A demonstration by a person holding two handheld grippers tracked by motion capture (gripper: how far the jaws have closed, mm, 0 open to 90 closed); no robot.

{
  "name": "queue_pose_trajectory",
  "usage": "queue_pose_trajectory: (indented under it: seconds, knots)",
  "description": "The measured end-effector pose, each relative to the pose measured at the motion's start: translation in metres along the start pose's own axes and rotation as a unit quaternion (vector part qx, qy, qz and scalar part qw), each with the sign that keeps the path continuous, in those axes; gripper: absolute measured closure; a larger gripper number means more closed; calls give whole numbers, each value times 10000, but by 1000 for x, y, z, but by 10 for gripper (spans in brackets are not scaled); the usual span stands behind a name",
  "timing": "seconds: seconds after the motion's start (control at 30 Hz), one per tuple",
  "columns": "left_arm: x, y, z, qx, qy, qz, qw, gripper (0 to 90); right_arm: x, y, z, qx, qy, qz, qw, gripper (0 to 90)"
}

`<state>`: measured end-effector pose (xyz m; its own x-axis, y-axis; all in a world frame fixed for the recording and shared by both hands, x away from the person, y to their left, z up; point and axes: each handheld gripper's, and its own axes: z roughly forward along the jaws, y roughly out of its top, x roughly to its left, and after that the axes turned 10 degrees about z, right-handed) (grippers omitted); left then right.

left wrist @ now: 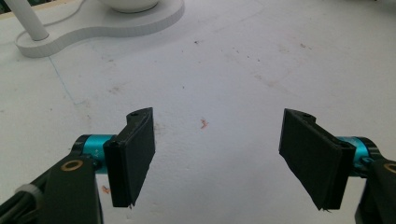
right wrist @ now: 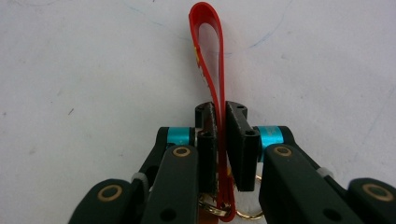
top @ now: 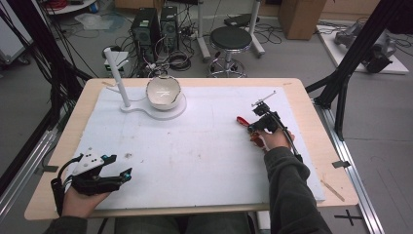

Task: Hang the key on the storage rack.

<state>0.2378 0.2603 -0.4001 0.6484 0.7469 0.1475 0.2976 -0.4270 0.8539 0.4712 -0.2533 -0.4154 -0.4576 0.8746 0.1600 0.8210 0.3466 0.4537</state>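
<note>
A red strap loop [right wrist: 205, 8] with small metal key rings [right wrist: 247, 215] at its near end lies on the white mat. My right gripper [right wrist: 220, 114] is shut on the strap, both pads pressing its two bands together. In the high view the right gripper [top: 251, 127] is at the mat's right-centre, with the red strap [top: 241, 120] poking out to its left. My left gripper [top: 122, 165] rests at the mat's near left corner. In its own view the left gripper [left wrist: 217, 158] stands wide open over bare mat, nothing between the pads.
A white bowl [top: 163, 92] sits on a white stand base [top: 146, 111] with a slanted white post [top: 117, 73] at the mat's far left; the base [left wrist: 102, 28] shows ahead of the left gripper. The white mat [top: 195, 161] covers most of the wooden table [top: 336, 175].
</note>
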Motion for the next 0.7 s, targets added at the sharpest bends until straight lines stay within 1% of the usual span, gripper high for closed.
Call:
queue_pose_trajectory:
  seconds: [0.13,0.2,0.23,0.33,0.5,0.7]
  knots:
    - [0,0,0,2,1,4,10000,273,1,0,-2,-52,-24,-21,10000,834]
    - [0,0,0,-3,3,-1,10000,273,3,0,-4,-102,-21,-105,9999,836]
    - [0,0,0,-2,3,0,10000,273,4,0,-5,-113,-26,-105,9999,837]
    - [0,0,0,-3,15,1,10000,273,7,0,-9,-233,2,-187,9996,837]
    - [0,0,0,1,11,23,10000,273,13,-1,-19,-438,91,-241,9987,839]
    - [0,1,-1,-2,20,32,10000,273,21,-3,-32,-689,171,-342,9969,839]
